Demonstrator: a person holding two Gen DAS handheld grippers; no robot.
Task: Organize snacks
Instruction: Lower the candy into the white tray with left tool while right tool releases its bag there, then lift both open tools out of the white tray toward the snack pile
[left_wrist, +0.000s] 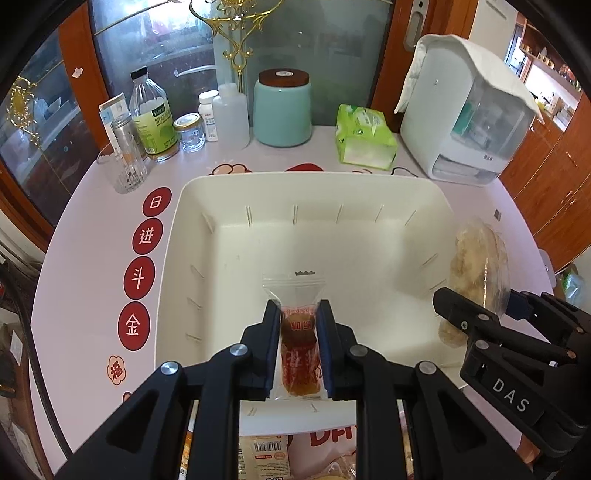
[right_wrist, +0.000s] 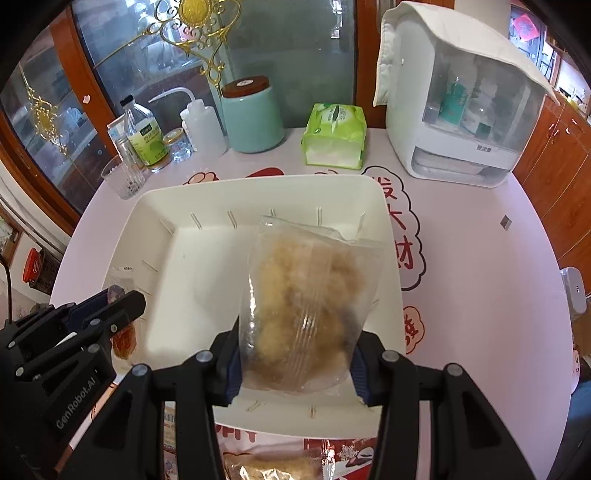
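Over the empty white plastic bin (left_wrist: 424, 192), my left claw (left_wrist: 298, 314) pinches a small red-printed snack packet (left_wrist: 299, 350); right claw (right_wrist: 295, 354) clamps a clear bag of pale puffs (right_wrist: 306, 295), both poised for dropping.

Smooth matt white plastic bin (left_wrist: 177, 236), crinkly clear glossy snack wrappers (right_wrist: 306, 295), matt black plastic tongs (left_wrist: 298, 314).

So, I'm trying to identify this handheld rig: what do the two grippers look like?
Both are matte black linkage frames with round silver pivot pins and blue pads lining the jaws. The left gripper carries white "GenRobot.AI" lettering on its body, seen from the right wrist view. The right gripper carries white "DAS" lettering, seen from the left wrist view. No hands, sleeves or cables show.
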